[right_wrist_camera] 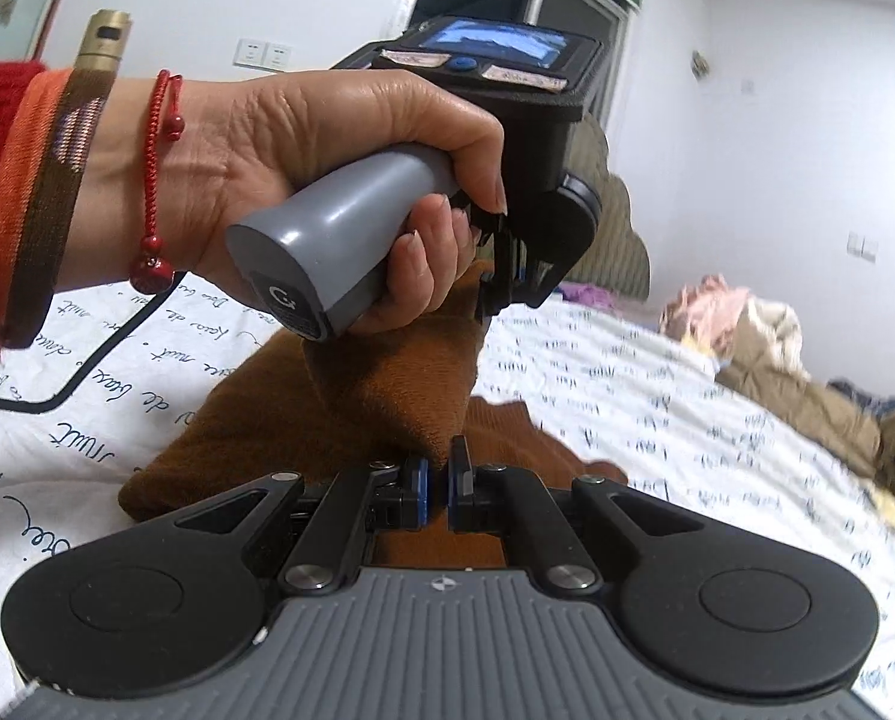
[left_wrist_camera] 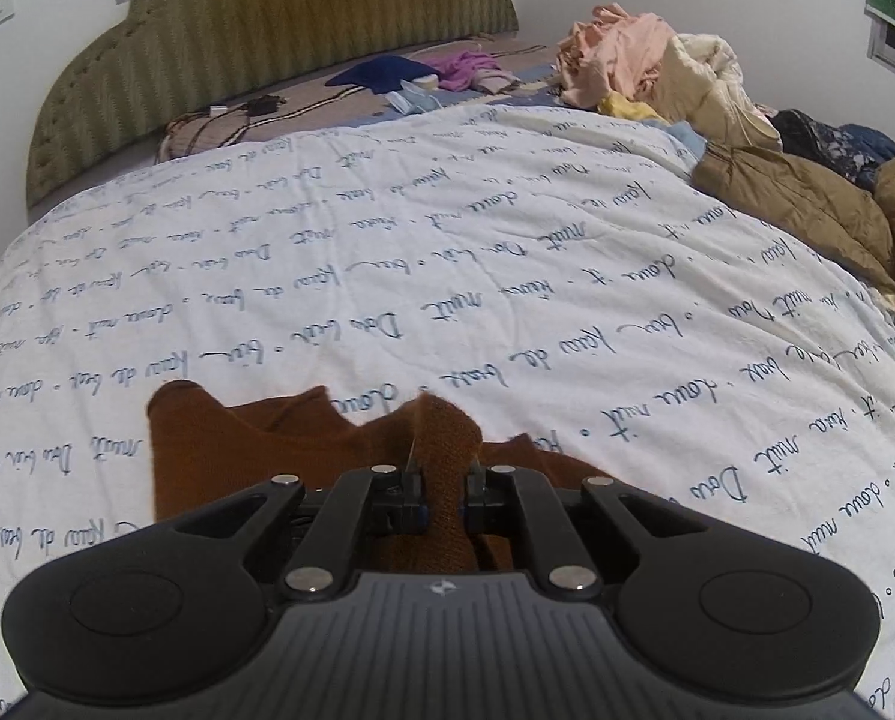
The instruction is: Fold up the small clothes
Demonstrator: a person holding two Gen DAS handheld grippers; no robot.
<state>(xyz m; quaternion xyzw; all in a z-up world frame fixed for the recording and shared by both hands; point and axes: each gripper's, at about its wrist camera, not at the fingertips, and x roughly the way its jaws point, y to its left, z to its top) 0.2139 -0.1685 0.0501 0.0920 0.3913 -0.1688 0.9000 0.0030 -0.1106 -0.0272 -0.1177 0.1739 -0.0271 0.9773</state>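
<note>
The white script-printed quilt [left_wrist_camera: 447,276] spreads wide and bare toward the green headboard [left_wrist_camera: 267,30] — its only crowding a heap of clothes [left_wrist_camera: 657,72] along the far right edge. The brown knit garment [left_wrist_camera: 255,444] lies at the quilt's near edge, one fold lifted. The left gripper [left_wrist_camera: 444,495] pinches that raised fold. The right gripper [right_wrist_camera: 439,489] pinches another fold (pads nearly meeting).

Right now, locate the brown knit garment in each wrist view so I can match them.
Left wrist: brown knit garment bottom centre, pinched by the left gripper.
Right wrist: it sits centre-left, below the hand.
Shared landmark: pink clothes pile, upper right.
</note>
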